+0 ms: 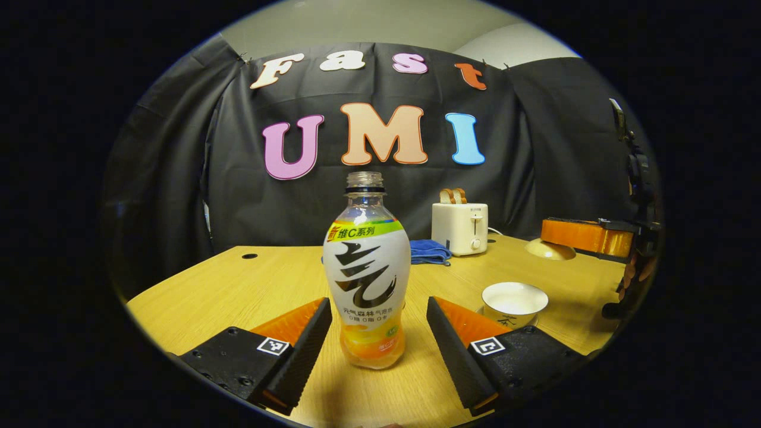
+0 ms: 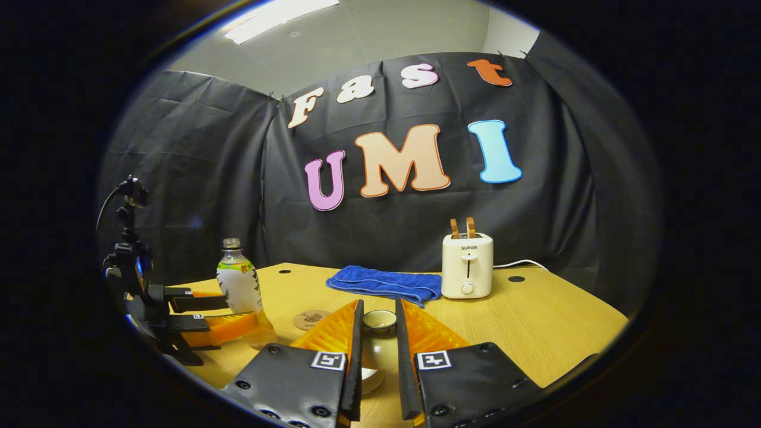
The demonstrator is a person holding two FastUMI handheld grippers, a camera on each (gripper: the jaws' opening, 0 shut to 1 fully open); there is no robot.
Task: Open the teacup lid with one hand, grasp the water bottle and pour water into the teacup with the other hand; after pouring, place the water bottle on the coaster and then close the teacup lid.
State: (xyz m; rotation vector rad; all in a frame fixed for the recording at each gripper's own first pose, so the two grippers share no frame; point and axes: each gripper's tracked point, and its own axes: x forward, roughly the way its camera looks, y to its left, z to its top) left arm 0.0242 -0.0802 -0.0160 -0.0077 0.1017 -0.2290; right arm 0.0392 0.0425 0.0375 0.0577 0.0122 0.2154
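My left claw [image 1: 377, 333] stood spread wide, a finger on either side of the bottle [image 1: 367, 279], with a gap between each pad and the bottle, so nothing was pinched. The bottle stood upright on the table [image 1: 238, 285], its cap off and a little orange drink in the bottom. To its right, a bit farther off, the cup [image 1: 514, 303] sat open and uncovered.

My right claw [image 2: 377, 333] was closed on the lid [image 2: 379, 320], held raised between the two fingers, which pressed on its sides. From that side I saw my left claw [image 2: 205, 315] at far left, fingers flanking the bottle [image 2: 239, 285], and the coaster [image 2: 310, 320] lying flat just right of the bottle, bare.

At the far edge of the table lay a blue cloth [image 2: 386, 284], and right of it stood a white toaster [image 2: 468, 264] with two slices sticking up.
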